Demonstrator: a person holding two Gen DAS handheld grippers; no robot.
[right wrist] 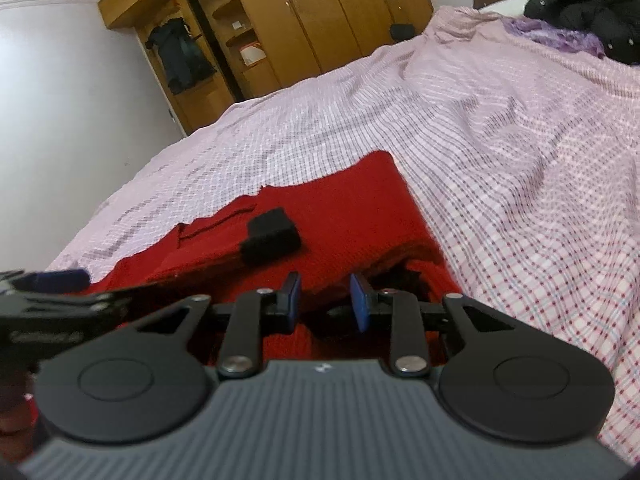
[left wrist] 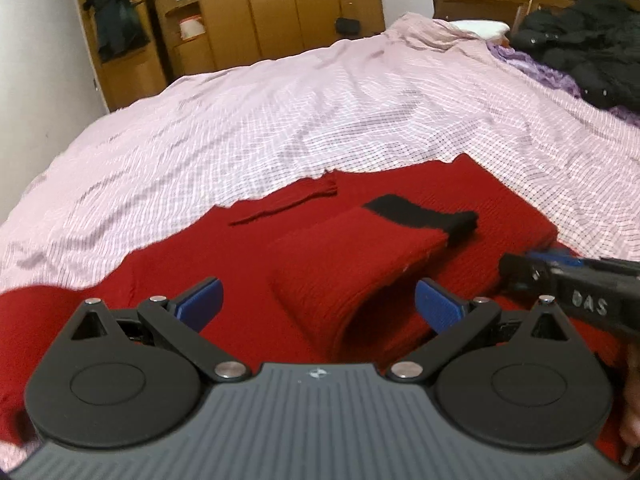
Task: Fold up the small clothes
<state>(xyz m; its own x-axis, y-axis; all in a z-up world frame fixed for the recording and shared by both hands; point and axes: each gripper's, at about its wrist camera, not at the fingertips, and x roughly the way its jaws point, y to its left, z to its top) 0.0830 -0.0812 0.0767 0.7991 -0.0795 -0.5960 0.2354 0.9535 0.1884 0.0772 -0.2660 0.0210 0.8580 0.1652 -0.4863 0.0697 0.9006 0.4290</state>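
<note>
The red sweater (left wrist: 248,264) runs out of frame at the left and lower edges of the left wrist view, its near part hidden behind the left hand-held gripper (left wrist: 318,300). The right hand-held gripper (left wrist: 576,280) enters there blurred and cut off at the right edge. Whether the right pads (right wrist: 362,304) pinch the sweater's folded edge cannot be told.

Both wrist views look low and close across the red garment (left wrist: 280,248) on the bed (left wrist: 240,120), toward the far wardrobe (right wrist: 320,20).
</note>
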